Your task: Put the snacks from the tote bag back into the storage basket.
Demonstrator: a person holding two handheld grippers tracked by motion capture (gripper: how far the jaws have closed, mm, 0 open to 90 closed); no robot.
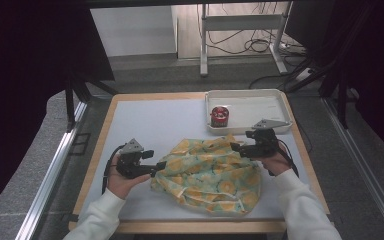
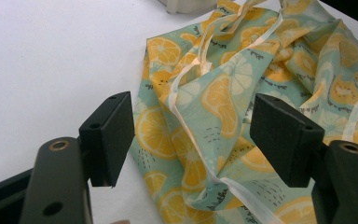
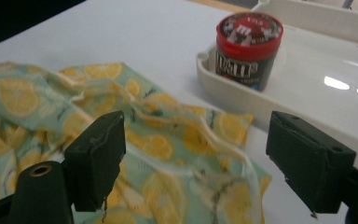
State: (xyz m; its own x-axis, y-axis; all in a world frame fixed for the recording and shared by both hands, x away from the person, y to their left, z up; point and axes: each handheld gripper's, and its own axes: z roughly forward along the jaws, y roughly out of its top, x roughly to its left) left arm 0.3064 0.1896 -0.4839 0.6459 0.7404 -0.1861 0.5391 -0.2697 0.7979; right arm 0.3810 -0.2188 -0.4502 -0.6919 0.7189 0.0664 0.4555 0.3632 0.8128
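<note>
A crumpled mint-green cloth bag printed with yellow lemon slices (image 1: 210, 175) is spread on the white table top (image 1: 145, 120) just before a white plastic tray (image 1: 275, 97) holding a red-lidded candy tub (image 1: 219, 116), flanked by the left gripper (image 1: 161, 165) and right gripper (image 1: 234, 146), both held with jaws wide apart and nothing clasped between them.

Left gripper (image 2: 193, 140), jaws spread wide, is straddling a crumpled lemon-print mint-green fabric bag (image 2: 242, 93) lying on the white bench (image 2: 51, 56).
</note>
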